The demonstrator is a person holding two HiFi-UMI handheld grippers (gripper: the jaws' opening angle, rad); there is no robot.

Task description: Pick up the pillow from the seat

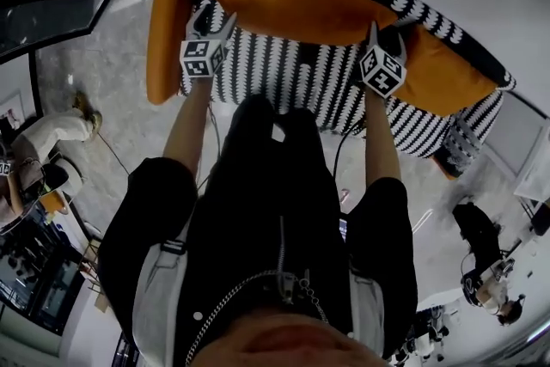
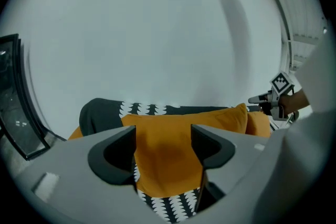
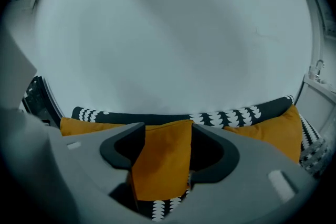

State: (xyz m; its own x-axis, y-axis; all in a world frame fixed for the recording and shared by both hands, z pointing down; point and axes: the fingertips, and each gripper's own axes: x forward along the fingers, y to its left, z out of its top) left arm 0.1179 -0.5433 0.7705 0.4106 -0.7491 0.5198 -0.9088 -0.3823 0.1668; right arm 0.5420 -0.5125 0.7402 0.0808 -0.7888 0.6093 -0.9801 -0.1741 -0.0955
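A long orange pillow (image 1: 292, 9) leans against the backrest of a black-and-white patterned sofa (image 1: 284, 73). My left gripper (image 1: 215, 17) is at the pillow's left end, my right gripper (image 1: 385, 32) at its right end. In the left gripper view the left gripper (image 2: 164, 139) stands open, with the pillow (image 2: 168, 162) showing in the gap between its jaws. In the right gripper view the right gripper (image 3: 167, 139) is open too, and the pillow's end (image 3: 157, 165) stands between its jaws. I see neither pair of pads pressing on the fabric.
Orange cushions sit at the sofa's left arm (image 1: 163, 30) and right side (image 1: 447, 73). A small patterned cushion (image 1: 460, 146) lies by the right end. A white wall is behind the sofa. People sit on the floor at the left (image 1: 43, 142) and lower right (image 1: 485, 271).
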